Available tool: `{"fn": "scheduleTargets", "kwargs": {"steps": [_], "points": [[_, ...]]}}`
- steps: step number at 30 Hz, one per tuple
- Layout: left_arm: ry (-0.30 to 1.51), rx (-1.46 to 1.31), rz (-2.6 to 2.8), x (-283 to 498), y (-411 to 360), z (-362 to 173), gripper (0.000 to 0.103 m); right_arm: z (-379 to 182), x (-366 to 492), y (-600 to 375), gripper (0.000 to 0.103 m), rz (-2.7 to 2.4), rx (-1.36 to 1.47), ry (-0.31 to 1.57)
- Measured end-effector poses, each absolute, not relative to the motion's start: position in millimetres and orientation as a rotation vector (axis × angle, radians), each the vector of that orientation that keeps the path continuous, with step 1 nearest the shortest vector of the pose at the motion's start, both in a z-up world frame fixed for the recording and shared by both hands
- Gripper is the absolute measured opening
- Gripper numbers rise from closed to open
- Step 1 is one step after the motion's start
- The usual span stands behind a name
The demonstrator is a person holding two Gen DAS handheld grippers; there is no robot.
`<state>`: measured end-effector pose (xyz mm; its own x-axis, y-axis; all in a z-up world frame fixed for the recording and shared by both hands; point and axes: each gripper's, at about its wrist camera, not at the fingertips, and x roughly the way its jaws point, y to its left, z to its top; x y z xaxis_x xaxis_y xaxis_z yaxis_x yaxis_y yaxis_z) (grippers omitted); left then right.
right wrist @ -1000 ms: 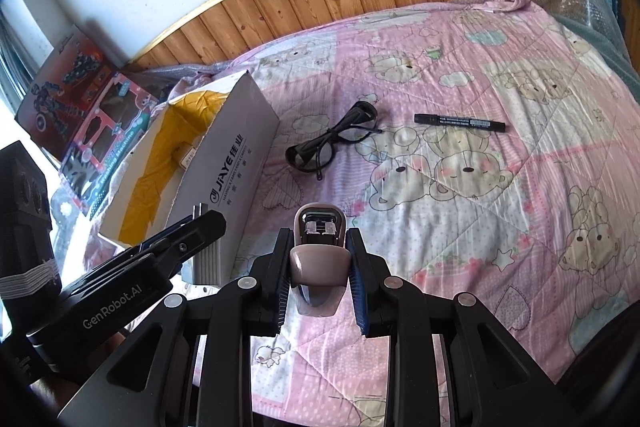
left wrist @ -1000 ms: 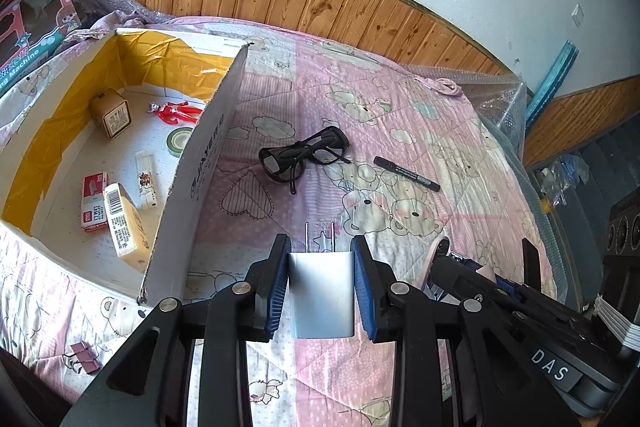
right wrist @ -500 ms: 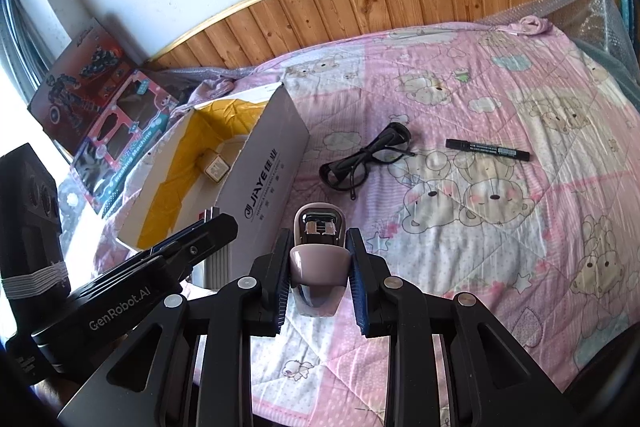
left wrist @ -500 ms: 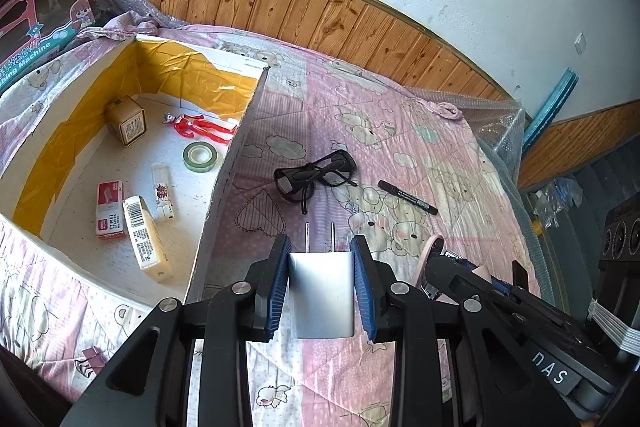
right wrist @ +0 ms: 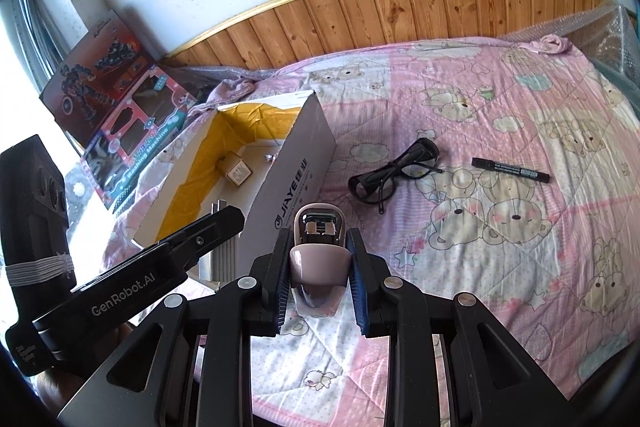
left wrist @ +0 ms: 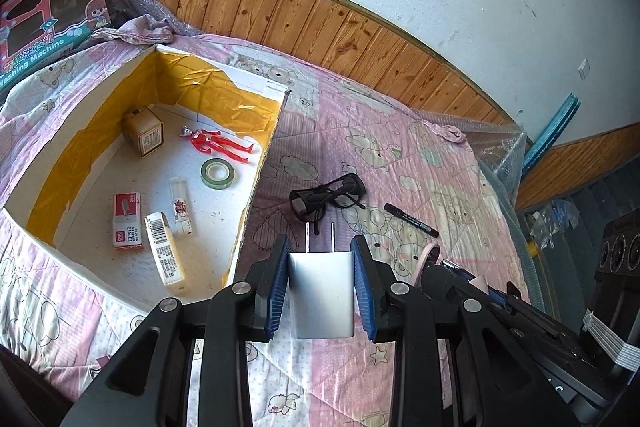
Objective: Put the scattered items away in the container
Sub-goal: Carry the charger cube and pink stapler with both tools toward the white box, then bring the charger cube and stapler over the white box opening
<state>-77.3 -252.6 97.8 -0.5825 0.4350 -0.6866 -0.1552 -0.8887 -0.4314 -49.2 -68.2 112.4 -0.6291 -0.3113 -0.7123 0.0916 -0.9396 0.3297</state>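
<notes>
Now both grippers are loaded: the left gripper (left wrist: 321, 281) clamps a white charger (left wrist: 322, 293) by its flat sides, light, rigid, slick plastic, hovering over the bed just beside the box (left wrist: 262, 163). The right gripper (right wrist: 318, 277) squeezes a pink stapler (right wrist: 318, 261), firm and compact.

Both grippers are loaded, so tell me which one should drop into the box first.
Left. The left gripper with its white plug-in charger sits beside the open cardboard box; the right gripper is farther.

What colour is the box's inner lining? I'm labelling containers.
Yellow lining on the walls of the box, over a white floor; clearest in the left wrist view.
</notes>
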Motion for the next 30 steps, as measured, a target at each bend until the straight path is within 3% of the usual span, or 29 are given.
{"fn": "scheduleTargets", "kwargs": {"steps": [30], "points": [[-0.603, -1.181, 2.579, -96, -322, 107, 0.032, 133, -76, -131, 0.027, -2.546, 1.155, -0.28]]}}
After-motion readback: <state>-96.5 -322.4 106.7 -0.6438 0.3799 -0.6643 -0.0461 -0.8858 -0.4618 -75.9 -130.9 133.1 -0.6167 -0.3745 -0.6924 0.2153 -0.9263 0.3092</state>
